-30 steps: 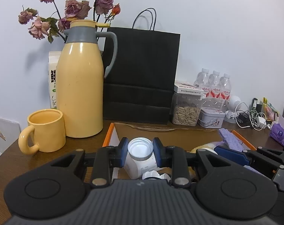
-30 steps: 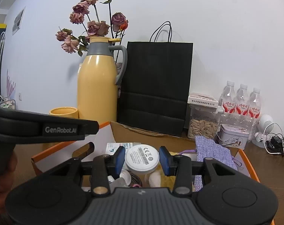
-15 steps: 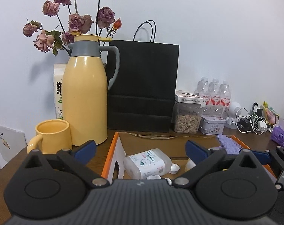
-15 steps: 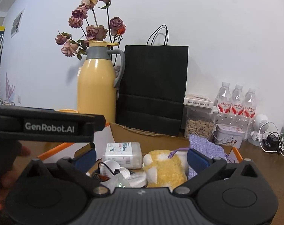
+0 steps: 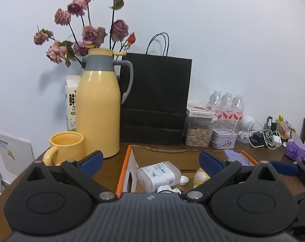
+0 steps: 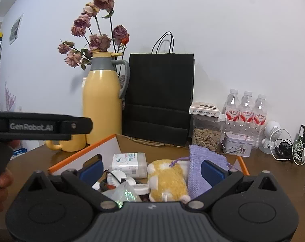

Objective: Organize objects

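Table (image 5: 112, 167) of dark wood runs under everything, against a pale wall. Black paper bag (image 5: 155, 98) stands upright at the back, handles up. Just left of it, yellow thermos jug (image 5: 98, 109) with grey collar; dried roses (image 5: 92, 34) rise behind it, and a yellow mug (image 5: 66, 148) sits in front at its left.

Cardboard box (image 6: 104, 146) with orange edges lies open ahead of both my grippers. Inside it: a purple knitted pouch (image 6: 200, 167) leaning at the right, a yellow plush toy (image 6: 168, 179) beside it, a clear plastic container with a white label (image 6: 129, 162) lying on its side at the left, small white caps (image 5: 184, 180) and clear plastic scraps near the front.

Right of the bag: a clear seed jar (image 6: 205, 129), a small tin (image 6: 238, 144), three water bottles (image 6: 246, 111), then a tangle of chargers and cables (image 6: 291, 151).

My left gripper (image 5: 150, 160) has its blue pads spread wide, nothing between them; the container lies beyond and below. My right gripper (image 6: 152, 168) is likewise spread wide and empty, over the box contents. From the right camera I see my other tool's black body at the left edge, fingers wrapped round its handle.
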`<action>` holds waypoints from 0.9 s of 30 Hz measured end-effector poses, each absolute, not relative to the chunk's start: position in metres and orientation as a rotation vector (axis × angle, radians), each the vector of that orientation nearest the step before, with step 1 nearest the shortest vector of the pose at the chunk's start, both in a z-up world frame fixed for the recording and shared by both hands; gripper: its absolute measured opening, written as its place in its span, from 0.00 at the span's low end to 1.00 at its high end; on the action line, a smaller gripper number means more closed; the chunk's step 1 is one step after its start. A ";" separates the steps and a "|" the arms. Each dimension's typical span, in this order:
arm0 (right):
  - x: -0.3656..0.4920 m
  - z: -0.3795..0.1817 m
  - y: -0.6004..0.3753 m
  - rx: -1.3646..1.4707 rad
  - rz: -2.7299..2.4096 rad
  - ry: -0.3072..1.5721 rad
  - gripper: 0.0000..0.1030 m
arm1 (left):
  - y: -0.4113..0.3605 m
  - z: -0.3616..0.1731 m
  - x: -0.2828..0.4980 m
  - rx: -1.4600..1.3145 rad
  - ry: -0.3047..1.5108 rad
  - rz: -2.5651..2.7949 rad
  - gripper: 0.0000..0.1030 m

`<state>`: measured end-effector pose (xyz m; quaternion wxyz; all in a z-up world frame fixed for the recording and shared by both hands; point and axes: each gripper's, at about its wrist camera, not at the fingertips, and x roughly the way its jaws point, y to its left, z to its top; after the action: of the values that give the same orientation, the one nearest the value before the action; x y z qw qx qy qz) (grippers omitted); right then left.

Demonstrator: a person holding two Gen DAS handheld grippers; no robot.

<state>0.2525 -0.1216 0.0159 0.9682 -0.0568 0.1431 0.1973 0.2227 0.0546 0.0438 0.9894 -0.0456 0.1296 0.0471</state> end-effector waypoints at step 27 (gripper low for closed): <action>0.104 0.024 -0.185 -0.065 0.337 0.431 1.00 | 0.037 0.023 0.062 -0.101 0.473 0.125 1.00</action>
<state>0.1036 -0.1847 0.0235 0.9622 -0.0322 0.2130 0.1666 0.0622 0.0367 0.0226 0.9689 -0.0501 0.2342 0.0618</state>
